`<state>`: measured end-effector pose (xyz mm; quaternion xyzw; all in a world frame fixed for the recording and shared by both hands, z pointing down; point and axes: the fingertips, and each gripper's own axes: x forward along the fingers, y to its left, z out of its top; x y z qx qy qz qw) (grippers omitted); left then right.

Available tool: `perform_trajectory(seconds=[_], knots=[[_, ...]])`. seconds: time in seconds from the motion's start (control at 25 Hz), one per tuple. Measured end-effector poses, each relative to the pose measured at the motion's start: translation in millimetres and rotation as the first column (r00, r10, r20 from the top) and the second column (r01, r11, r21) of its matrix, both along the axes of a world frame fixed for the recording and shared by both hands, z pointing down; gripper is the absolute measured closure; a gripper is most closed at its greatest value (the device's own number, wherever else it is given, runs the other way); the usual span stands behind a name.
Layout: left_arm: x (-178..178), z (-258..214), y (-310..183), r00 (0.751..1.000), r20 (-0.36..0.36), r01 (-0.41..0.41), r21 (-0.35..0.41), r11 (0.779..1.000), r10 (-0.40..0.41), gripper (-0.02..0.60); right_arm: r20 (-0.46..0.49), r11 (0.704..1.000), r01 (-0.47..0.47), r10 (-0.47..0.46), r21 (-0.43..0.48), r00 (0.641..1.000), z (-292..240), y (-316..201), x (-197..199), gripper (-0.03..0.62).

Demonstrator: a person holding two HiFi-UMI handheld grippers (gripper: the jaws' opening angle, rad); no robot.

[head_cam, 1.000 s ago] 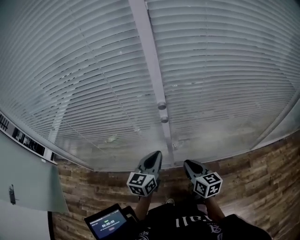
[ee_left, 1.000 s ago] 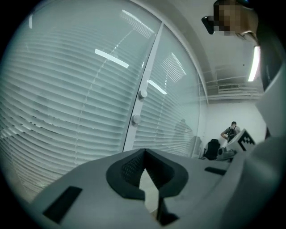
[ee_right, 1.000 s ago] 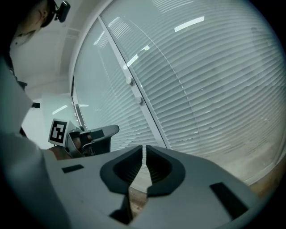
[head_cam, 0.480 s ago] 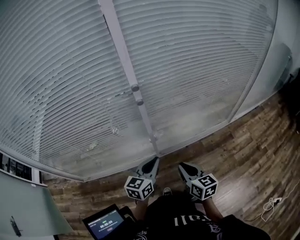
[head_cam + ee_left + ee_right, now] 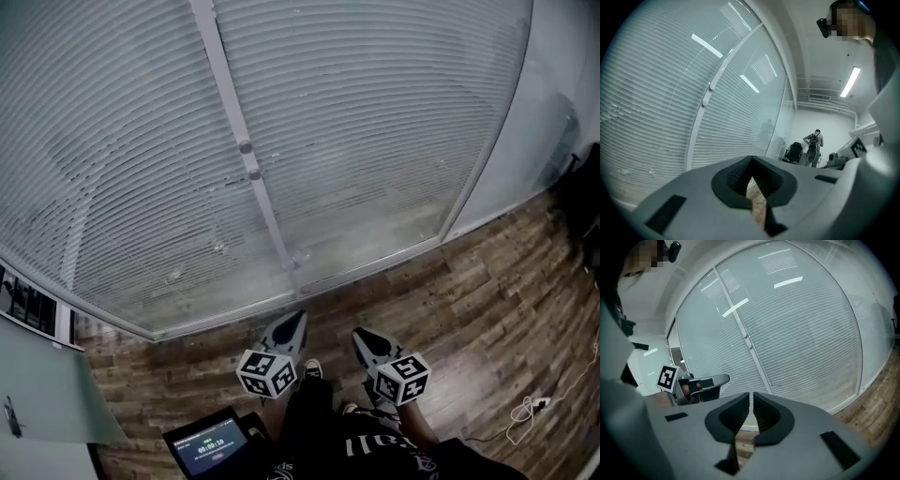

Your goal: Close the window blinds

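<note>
Ahead of both grippers' closed, empty jaws hang the blinds (image 5: 356, 131).

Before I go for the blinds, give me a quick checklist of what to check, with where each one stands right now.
1. Left gripper empty: ok, shut on nothing.
2. Right gripper empty: ok, shut on nothing.
3. Knobs on the post in view: ok, two, close together.
4. A gripper within touch of a knob: not ok, both are low over the wood floor, well short of the post.
5. Blinds already closed: cannot tell.
</note>
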<state>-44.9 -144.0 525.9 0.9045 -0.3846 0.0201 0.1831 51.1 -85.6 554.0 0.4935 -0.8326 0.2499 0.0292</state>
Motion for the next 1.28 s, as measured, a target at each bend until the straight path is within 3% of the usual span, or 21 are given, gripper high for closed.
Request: perform_trajectory(seconds=[0.32, 0.8, 1.08, 1.28], knots=[[27.3, 25.1, 134.7, 0.998, 0.061, 0.025, -0.06, 0.998, -0.021, 0.577, -0.012, 0.997, 0.06, -0.061, -0.039, 0.998, 21.2, 115.7, 29.6, 0.556], [10.2, 17.3, 221.7, 0.996, 0.086, 0.017, -0.046, 0.999, -0.013, 0.577, 0.032, 0.996, 0.087, -0.087, -0.008, 0.996, 22.8, 178.6, 0.1, 0.554], [-76.0, 11.7, 287.8, 0.995, 0.087, 0.058, -0.024, 0.998, -0.055, 0.577, 0.027, 0.996, 0.07, -0.072, 0.047, 0.997, 12.0, 215.1, -59.8, 0.554], [-160.0, 20.2, 360.4, 0.993, 0.077, 0.091, -0.03, 0.995, -0.088, 0.577, 0.043, 0.997, 0.078, -0.078, 0.004, 0.996, 24.0, 285.4, -134.3, 0.554]])
